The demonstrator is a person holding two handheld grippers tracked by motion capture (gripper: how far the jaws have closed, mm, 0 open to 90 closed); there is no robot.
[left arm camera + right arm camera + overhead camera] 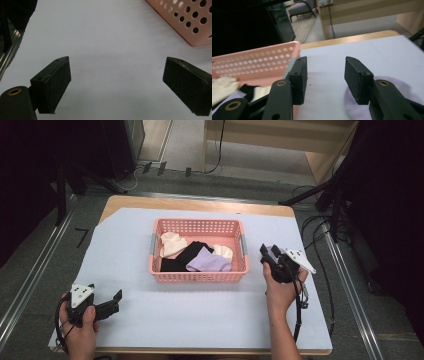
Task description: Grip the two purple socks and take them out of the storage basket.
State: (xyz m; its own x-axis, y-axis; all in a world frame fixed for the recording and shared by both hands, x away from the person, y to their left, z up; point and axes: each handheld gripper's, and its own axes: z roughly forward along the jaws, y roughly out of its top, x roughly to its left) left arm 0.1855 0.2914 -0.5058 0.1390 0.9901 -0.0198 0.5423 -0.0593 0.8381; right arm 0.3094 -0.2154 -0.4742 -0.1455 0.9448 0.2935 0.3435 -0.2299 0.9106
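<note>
High view: pink perforated basket (pixel 199 227) of cream, black, lilac clothes (pixel 208 262).

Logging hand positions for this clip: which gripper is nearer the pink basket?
Right. The right gripper hovers just beside the pink basket, at its right end; the left gripper sits well off toward the table's near-left corner.

Both black grippers have 2 padded jaws, brass-ringed screw holes, grey 3-cornered plates, trailing cables.

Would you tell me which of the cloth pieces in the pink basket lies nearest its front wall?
The lilac piece, front right in the basket; the cream pieces lie farther back, the black one mid-basket.
</note>
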